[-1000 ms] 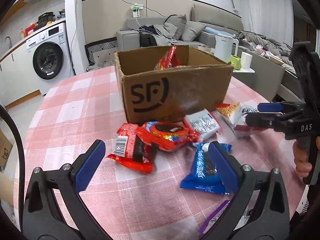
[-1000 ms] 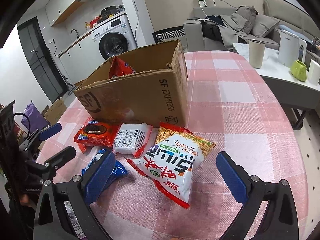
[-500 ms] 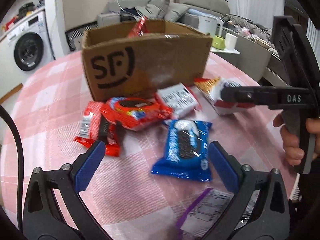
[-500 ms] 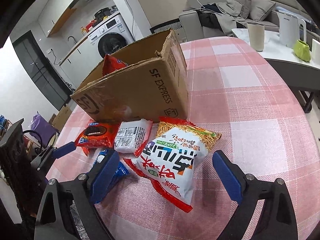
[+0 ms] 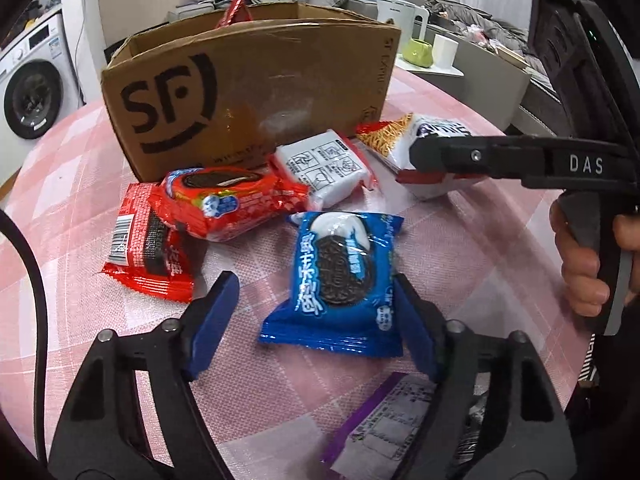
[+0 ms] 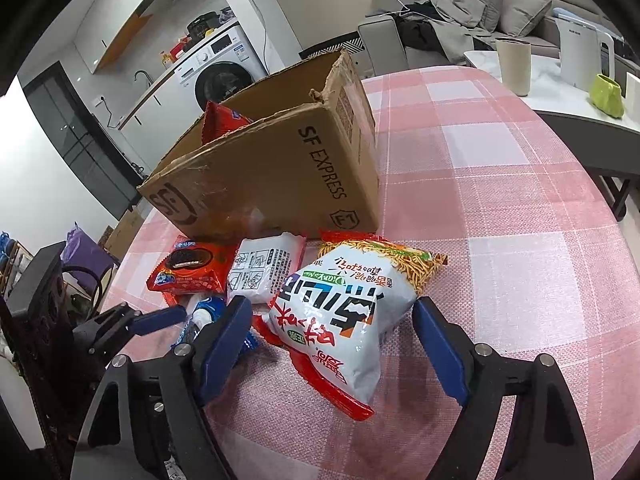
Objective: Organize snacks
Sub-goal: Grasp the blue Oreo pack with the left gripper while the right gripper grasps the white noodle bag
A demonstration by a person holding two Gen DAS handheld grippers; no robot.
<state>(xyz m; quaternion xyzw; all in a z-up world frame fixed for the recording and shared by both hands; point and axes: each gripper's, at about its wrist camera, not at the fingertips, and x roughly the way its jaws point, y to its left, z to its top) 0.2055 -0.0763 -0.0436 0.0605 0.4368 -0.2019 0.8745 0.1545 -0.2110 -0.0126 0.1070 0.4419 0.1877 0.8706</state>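
Note:
A brown SF cardboard box [image 5: 256, 92] stands on the pink checked table, with a red packet [image 5: 236, 10] sticking out of it. In front lie several snack packs. My left gripper [image 5: 316, 308] is open, its fingers on either side of a blue cookie pack [image 5: 336, 276]. My right gripper [image 6: 334, 334] is open around a white noodle-snack bag [image 6: 340, 316]; that bag also shows in the left wrist view [image 5: 424, 148]. A red cookie pack [image 5: 228, 200], a white pack [image 5: 324, 166] and a red wafer pack [image 5: 148, 252] lie near the box.
A purple-edged packet [image 5: 384, 412] lies under my left gripper. The right gripper's body [image 5: 520, 160] crosses the right of the left wrist view. A side table with a cup [image 6: 514, 66], kettle [image 6: 580, 52] and green mug [image 6: 608, 94] stands beyond the table edge.
My left gripper moved forward and down until its fingers came beside the blue cookie pack. My right gripper moved closer onto the noodle-snack bag. Both stayed open.

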